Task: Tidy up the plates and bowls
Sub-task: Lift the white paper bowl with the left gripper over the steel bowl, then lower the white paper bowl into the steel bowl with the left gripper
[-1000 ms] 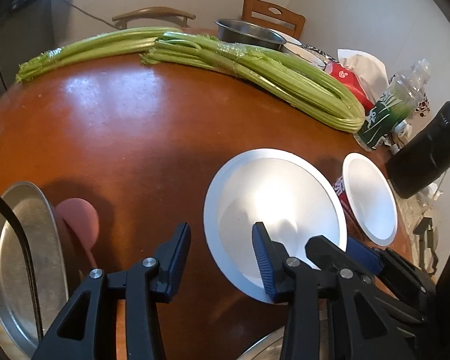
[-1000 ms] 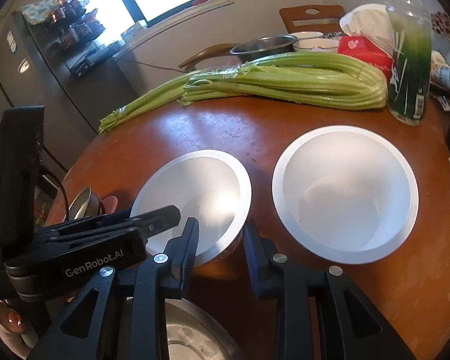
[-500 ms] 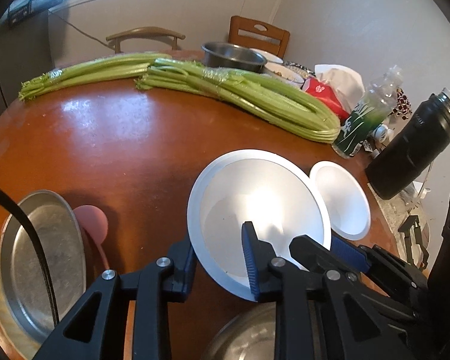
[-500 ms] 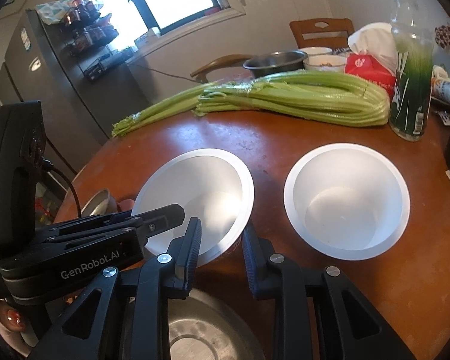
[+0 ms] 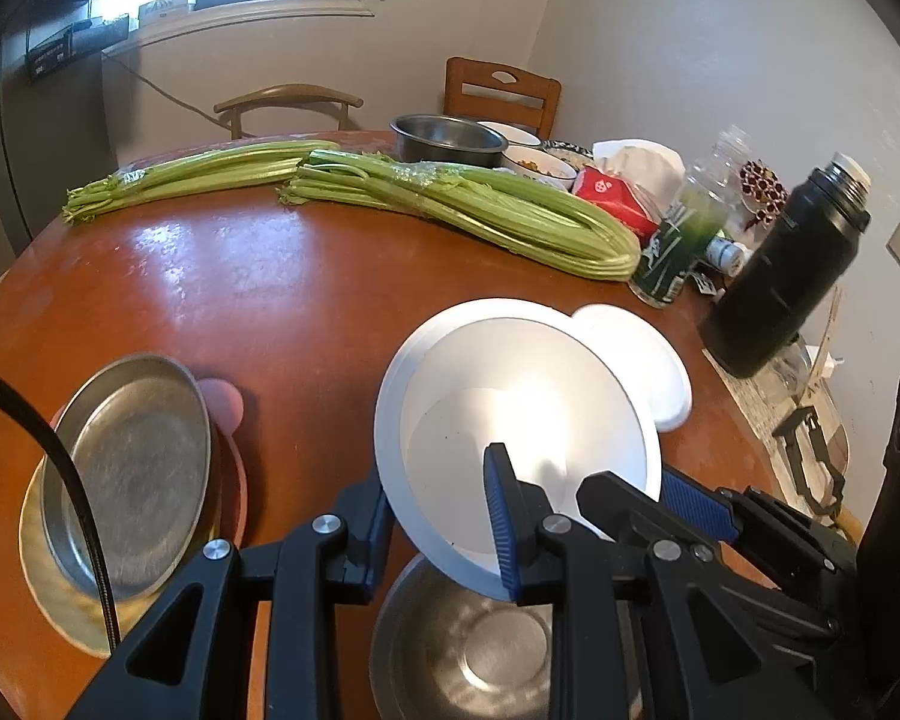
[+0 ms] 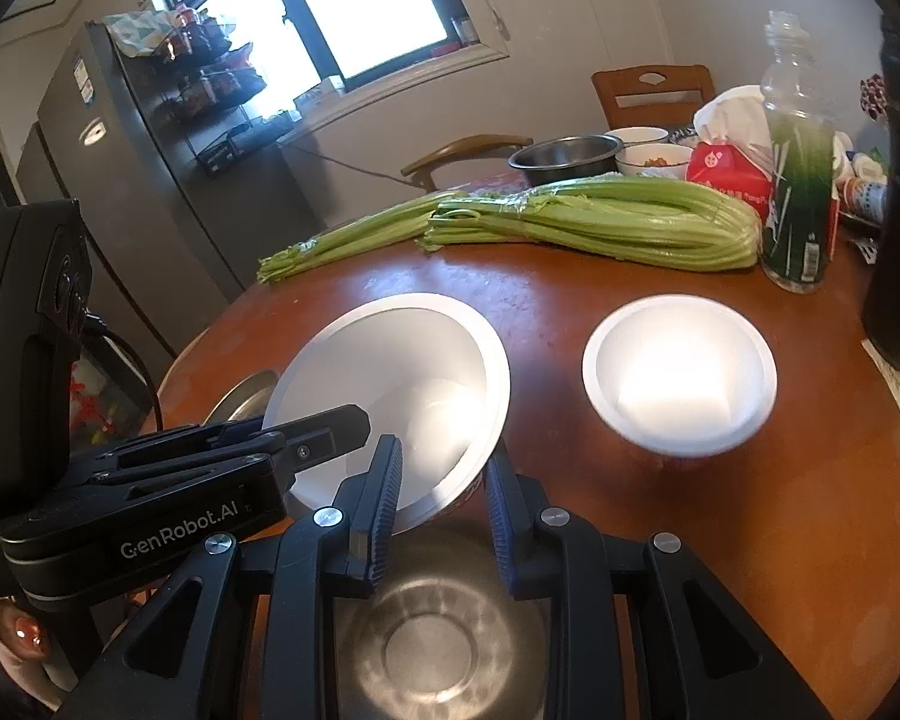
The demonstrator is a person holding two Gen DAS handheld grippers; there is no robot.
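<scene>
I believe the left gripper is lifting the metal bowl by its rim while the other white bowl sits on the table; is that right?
Not quite: the left gripper has its jaws on the rim of the near white bowl, tilted above the metal bowl, as the left wrist view shows. The other white bowl does sit on the table.

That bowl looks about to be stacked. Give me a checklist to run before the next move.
1. Left claw clamped on the large white bowl at its rim: ok; the bowl is lifted and tilted.
2. Steel bowl beneath is empty: ok.
3. Right claw clear of that rim: cannot tell; it is open, with fingers either side of it.
4. Small white bowl out of the way: ok, apart on the table.
</scene>
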